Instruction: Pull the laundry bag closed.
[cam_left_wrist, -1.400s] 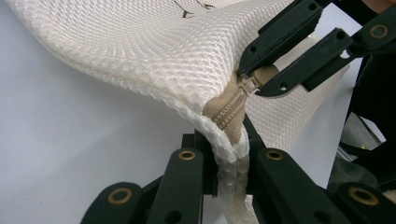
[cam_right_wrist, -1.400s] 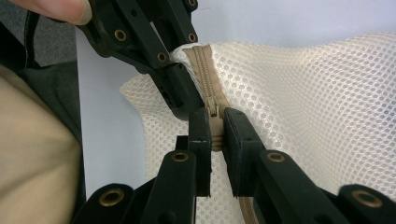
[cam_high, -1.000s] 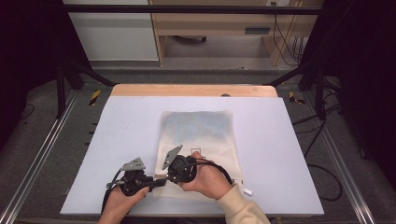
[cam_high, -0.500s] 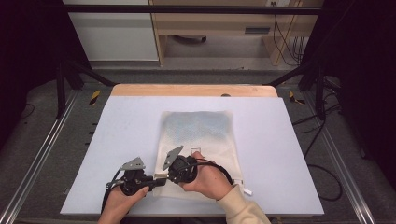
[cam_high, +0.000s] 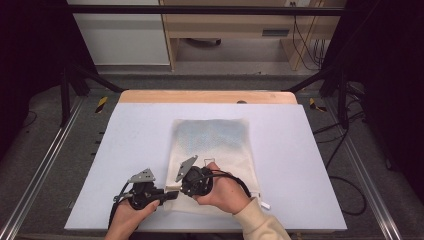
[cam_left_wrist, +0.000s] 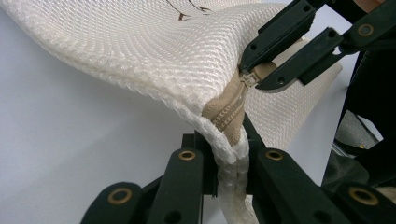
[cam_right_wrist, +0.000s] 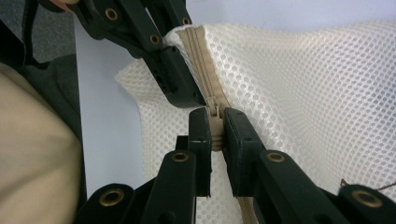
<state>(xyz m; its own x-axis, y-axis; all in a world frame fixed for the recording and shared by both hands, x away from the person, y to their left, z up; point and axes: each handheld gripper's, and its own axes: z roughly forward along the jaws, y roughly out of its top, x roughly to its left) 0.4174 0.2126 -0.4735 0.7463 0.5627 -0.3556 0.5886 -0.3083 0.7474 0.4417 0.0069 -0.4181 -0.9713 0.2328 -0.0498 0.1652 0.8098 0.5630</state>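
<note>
A cream mesh bag (cam_high: 212, 145) lies flat on the pale table (cam_high: 130, 135), with a tan zipper (cam_right_wrist: 201, 51) along its near edge. My left gripper (cam_high: 167, 192) is shut on the bag's near-left corner (cam_left_wrist: 229, 149), where the zipper ends. My right gripper (cam_high: 181, 185) is shut on the zipper pull (cam_right_wrist: 215, 128), close beside the left one. In the left gripper view the right gripper's jaws clamp the zipper pull (cam_left_wrist: 254, 77) just beyond the corner. A blue-green patch (cam_high: 210, 132) shows through the mesh at the bag's far end.
A wooden strip (cam_high: 207, 96) runs along the table's far edge. A white cord end (cam_high: 265, 205) lies by the bag's near-right corner. Metal rails (cam_high: 42, 165) flank the table, and cables (cam_high: 345, 190) lie on the floor at the right.
</note>
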